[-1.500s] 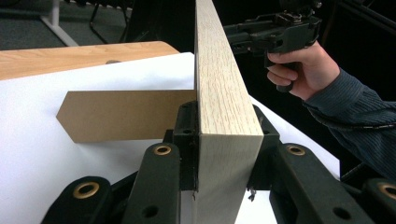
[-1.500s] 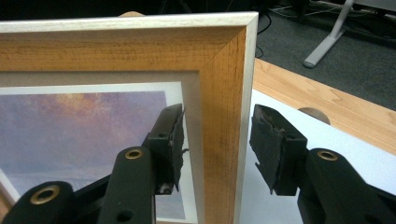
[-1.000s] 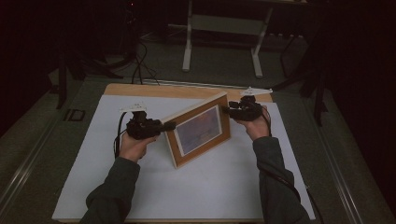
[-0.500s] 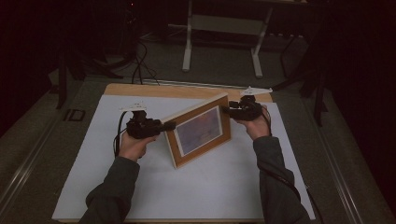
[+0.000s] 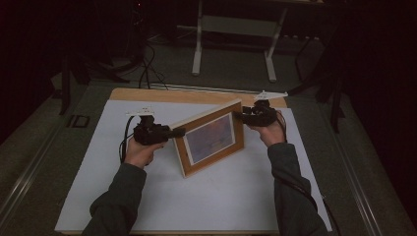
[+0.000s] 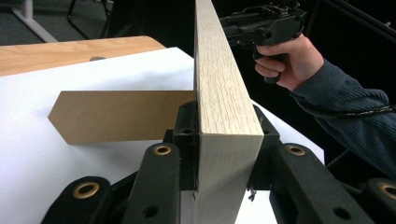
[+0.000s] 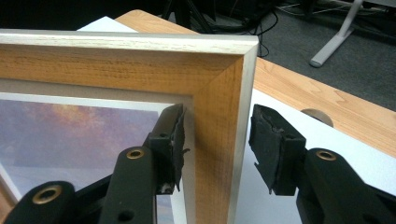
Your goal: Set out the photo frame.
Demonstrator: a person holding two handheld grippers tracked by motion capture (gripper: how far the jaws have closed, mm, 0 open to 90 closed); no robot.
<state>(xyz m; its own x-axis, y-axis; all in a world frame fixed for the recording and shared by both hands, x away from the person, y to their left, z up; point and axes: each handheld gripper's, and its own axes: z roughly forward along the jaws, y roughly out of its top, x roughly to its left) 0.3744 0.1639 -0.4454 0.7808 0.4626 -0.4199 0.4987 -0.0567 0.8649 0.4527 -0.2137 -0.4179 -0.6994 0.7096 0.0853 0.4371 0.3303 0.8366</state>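
High view, we log: frame (image 5: 211, 139) upright, left gripper (image 5: 178, 132) clamping its left edge, right gripper (image 5: 239, 116) straddling (jaws just closing, not yet pressing) its upper right corner.

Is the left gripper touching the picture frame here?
Touching. The left gripper view shows the left gripper with both pads pressed flat against the picture frame edge, no gap.

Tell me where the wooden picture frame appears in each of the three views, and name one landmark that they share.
High view: the picture frame stands at the centre, on the white sheet.
Left gripper view: its pale edge runs up the middle, clamped in the left tool.
Right gripper view: its upper corner sits between the open pads of the right tool.
Shared landmark: the white sheet under the frame.
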